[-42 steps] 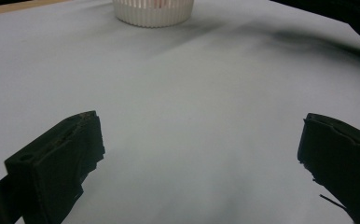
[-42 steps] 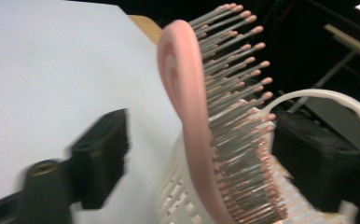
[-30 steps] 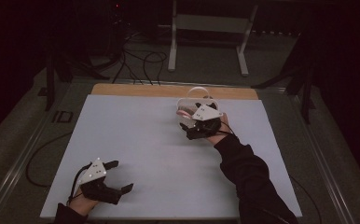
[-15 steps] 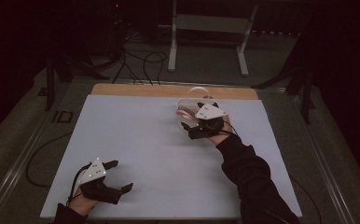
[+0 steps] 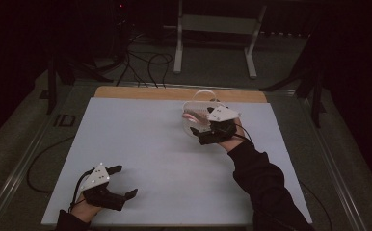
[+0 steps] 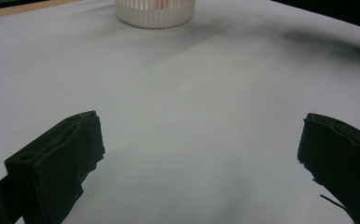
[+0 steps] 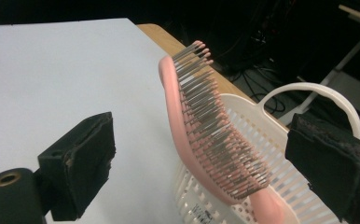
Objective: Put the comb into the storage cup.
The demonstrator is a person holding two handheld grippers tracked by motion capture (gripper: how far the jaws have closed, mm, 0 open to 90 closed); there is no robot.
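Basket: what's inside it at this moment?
A pink hairbrush stands tilted in the basket, bristle head sticking out above the rim. Its handle end and the basket's bottom are hidden from sight.

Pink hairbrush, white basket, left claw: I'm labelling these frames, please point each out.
pink hairbrush (image 7: 201, 126), right gripper view, on its bristles.
white basket (image 7: 280, 140), right gripper view, on its slatted wall.
left claw (image 5: 119, 182), high view, midway between its tips.
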